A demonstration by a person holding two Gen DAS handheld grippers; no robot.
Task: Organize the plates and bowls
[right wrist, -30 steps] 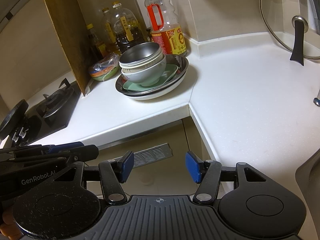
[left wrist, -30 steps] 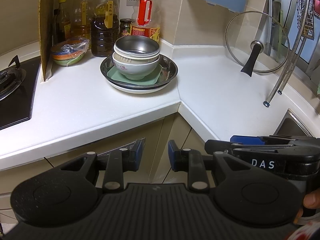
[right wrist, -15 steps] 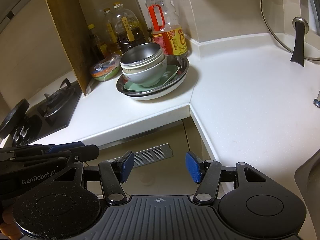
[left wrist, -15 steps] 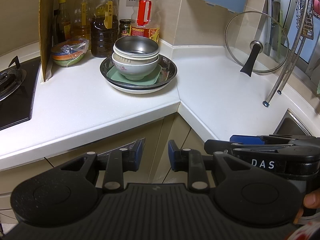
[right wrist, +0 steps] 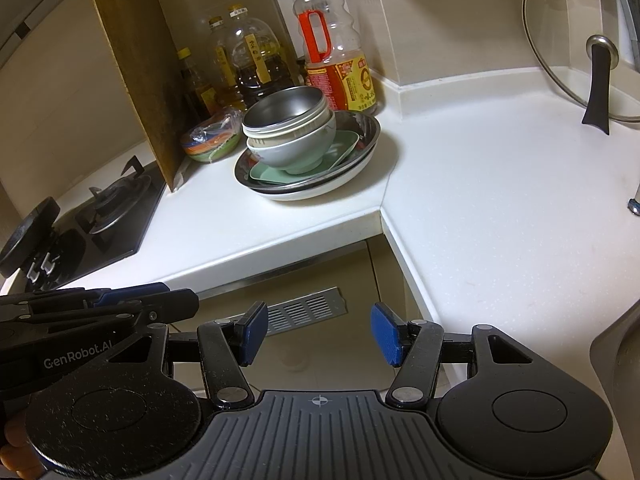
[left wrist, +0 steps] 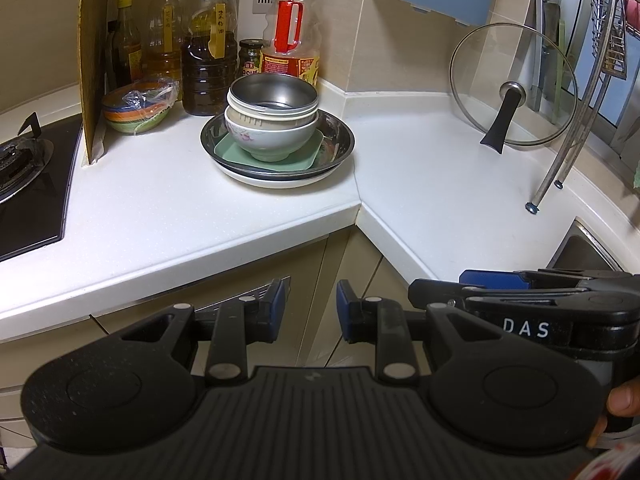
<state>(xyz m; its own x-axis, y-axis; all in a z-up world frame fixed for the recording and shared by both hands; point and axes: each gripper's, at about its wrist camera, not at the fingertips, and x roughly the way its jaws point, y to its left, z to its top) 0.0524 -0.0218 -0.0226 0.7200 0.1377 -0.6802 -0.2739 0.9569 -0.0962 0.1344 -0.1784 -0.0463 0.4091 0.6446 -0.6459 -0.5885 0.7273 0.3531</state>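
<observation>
The stack of dishes sits on the white countertop [left wrist: 168, 200], near the inner corner and in front of a row of bottles. At the base is a white plate [left wrist: 280, 181], with a shallow steel pan [left wrist: 340, 136] resting in it. Inside the pan lies a green square plate [left wrist: 308, 156]. On that plate stands a white ceramic bowl [left wrist: 272, 136] with a flower print; a paler bowl is nested in it, and a steel bowl [left wrist: 276, 96] sits on top, tilted slightly.

To the left of the stack is a set of coloured bowls [left wrist: 134, 114] wrapped in clear plastic, placed beside an upright brown board [left wrist: 94, 60]. Beyond the board is the gas hob [left wrist: 28, 184]. Behind the stack stand several oil bottles, including one with a red handle [left wrist: 290, 36]. To the right, a glass lid [left wrist: 516, 80] leans against the wall, with the legs of a wire rack [left wrist: 568, 148] near it.

The left gripper [left wrist: 310, 312] hangs below the counter edge, in front of the cabinet doors. Its blue pads stand a small gap apart with nothing between them. The right gripper [right wrist: 316, 334] is at a similar level, its jaws spread wide and empty. Both are well apart from the stack.
</observation>
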